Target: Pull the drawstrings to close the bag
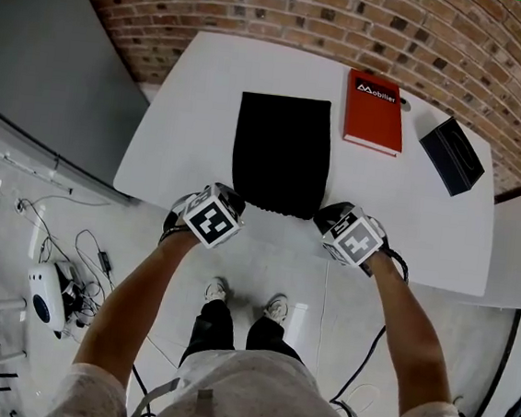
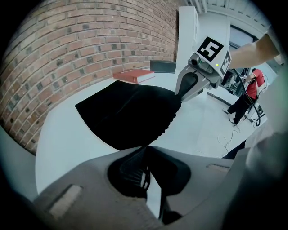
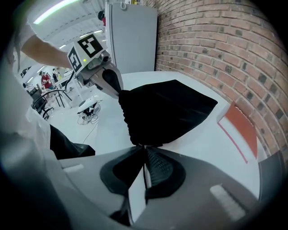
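Left gripper (image 2: 145,149) and right gripper (image 3: 144,148) – jaws are pinched shut on the near corners of the black drawstring bag (image 1: 280,150), flat on the worktop (image 1: 197,104).

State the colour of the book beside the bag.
The book is red with white cover print; the head view shows it best.

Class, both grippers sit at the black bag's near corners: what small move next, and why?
Probably pull the left gripper and right gripper apart: both are shut at the black bag's mouth corners, seemingly on its drawstrings, and the mouth lies full-width.
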The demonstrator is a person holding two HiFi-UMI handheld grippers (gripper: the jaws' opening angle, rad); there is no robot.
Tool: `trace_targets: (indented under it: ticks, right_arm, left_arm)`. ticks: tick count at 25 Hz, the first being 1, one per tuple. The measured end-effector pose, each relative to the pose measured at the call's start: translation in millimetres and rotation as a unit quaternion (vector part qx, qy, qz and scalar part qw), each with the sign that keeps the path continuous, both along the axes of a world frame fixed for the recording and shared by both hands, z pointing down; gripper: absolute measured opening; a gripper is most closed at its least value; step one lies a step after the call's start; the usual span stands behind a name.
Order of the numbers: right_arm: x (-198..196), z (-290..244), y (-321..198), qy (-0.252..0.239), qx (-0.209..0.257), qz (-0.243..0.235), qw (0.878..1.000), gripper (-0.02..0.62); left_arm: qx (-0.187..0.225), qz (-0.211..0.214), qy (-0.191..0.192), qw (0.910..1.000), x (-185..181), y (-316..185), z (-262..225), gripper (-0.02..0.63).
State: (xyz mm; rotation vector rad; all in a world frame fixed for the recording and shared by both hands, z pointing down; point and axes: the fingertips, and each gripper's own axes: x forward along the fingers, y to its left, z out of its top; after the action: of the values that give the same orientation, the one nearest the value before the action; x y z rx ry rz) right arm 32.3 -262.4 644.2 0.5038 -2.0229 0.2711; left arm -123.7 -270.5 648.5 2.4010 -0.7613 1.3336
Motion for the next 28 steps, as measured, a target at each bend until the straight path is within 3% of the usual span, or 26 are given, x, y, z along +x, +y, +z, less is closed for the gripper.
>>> trace_targets:
  ticks: [12, 28]
  right_arm:
    - [4, -46, -20, -0.046, 0.064, 0.059, 0.995, 0.02]
    - [5, -137, -57, -0.098, 0.165, 0.113, 0.975, 0.018]
  left_arm:
    - [0.07, -0.023, 0.01, 0.9972, -4, -19, -45, 0.009]
    - [0.182, -0.043, 0.026, 0.9821, -8, -56, -141, 0.009]
